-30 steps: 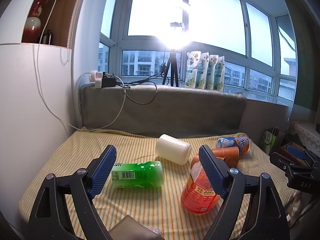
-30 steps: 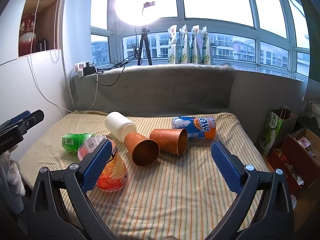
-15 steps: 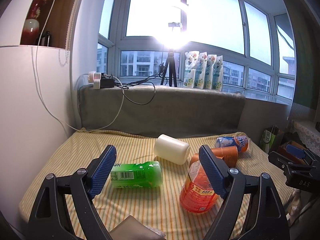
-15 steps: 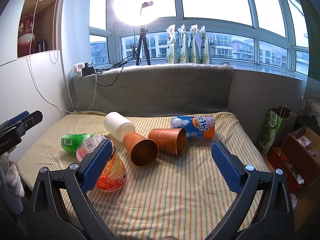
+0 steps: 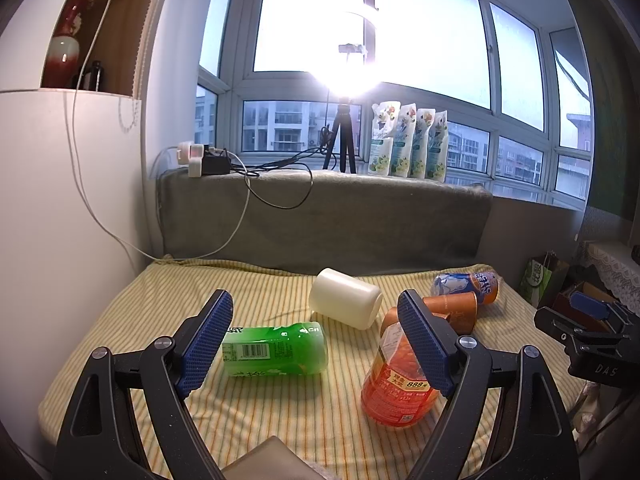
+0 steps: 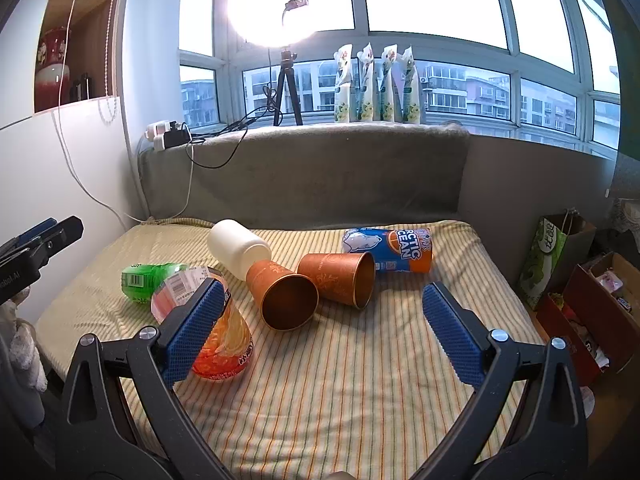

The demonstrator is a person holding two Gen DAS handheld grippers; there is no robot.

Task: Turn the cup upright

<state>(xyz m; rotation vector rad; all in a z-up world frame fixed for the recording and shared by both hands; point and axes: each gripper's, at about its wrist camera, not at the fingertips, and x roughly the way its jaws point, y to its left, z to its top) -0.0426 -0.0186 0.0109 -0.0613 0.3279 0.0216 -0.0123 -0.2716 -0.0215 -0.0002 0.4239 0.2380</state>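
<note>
Two copper-orange paper cups lie on their sides on the striped cloth: the near cup (image 6: 282,296) with its mouth toward me, the far cup (image 6: 340,276) with its mouth to the right. In the left wrist view only the far cup (image 5: 456,310) shows, partly hidden by the orange bottle. My right gripper (image 6: 324,332) is open and empty, held above the cloth in front of the cups. My left gripper (image 5: 316,340) is open and empty, above the left side of the cloth.
A green bottle (image 5: 276,350), an orange bottle (image 5: 400,380), a white cylinder (image 5: 346,304) and a blue-orange can (image 6: 388,248) all lie on the cloth. A grey padded ledge (image 6: 320,168) stands behind. Bags and boxes (image 6: 580,280) sit to the right.
Both grippers have drifted slightly; the objects sit a little lower and left in view. Nothing on the cloth has moved.
</note>
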